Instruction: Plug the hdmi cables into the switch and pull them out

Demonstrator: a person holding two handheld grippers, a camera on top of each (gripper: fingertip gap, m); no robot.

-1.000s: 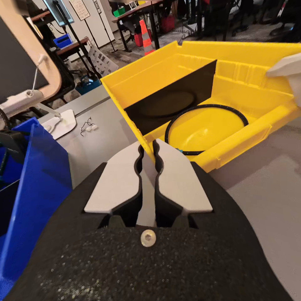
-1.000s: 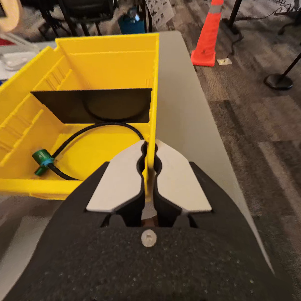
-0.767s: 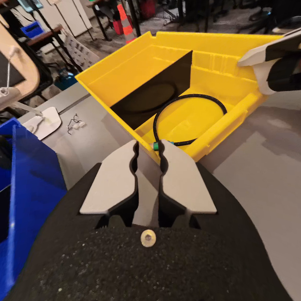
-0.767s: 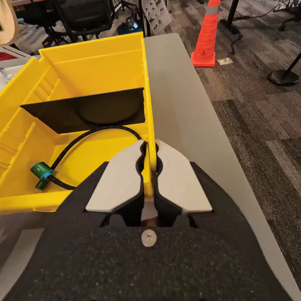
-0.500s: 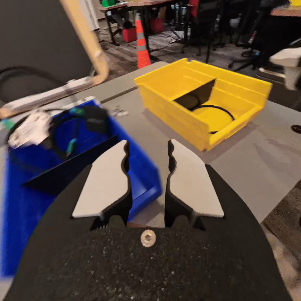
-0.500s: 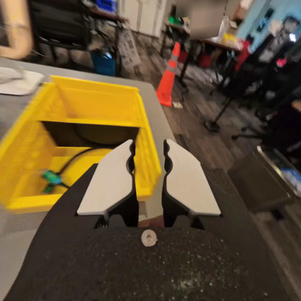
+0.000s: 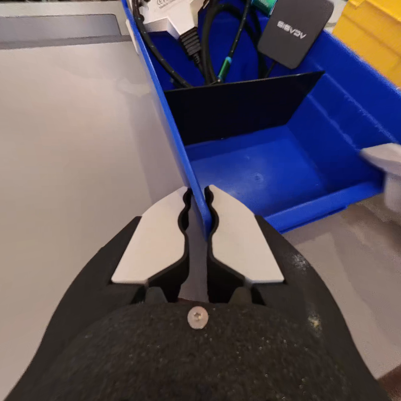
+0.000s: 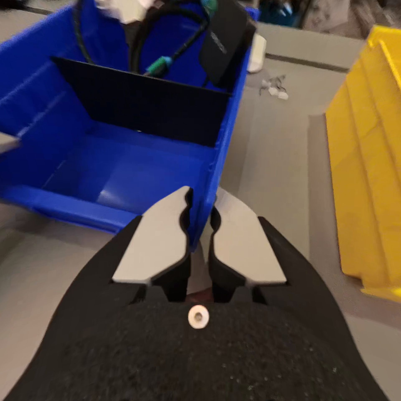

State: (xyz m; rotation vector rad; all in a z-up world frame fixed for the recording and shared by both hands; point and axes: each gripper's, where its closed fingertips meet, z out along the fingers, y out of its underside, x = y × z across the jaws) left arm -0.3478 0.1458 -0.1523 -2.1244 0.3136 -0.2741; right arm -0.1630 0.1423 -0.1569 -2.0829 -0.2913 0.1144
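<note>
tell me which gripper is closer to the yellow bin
Right. The right gripper grips the right wall of the blue bin, the side facing the yellow bin; the left gripper grips its far, left wall.

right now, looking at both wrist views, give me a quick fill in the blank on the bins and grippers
1. Each gripper straddles a side wall of the ____ bin.
2. The black switch and cables lie ____ the black divider.
3. The near compartment holds ____.
4. In the right wrist view, the yellow bin stands to the blue bin's ____.

Missing words: blue; behind; nothing; right
</note>
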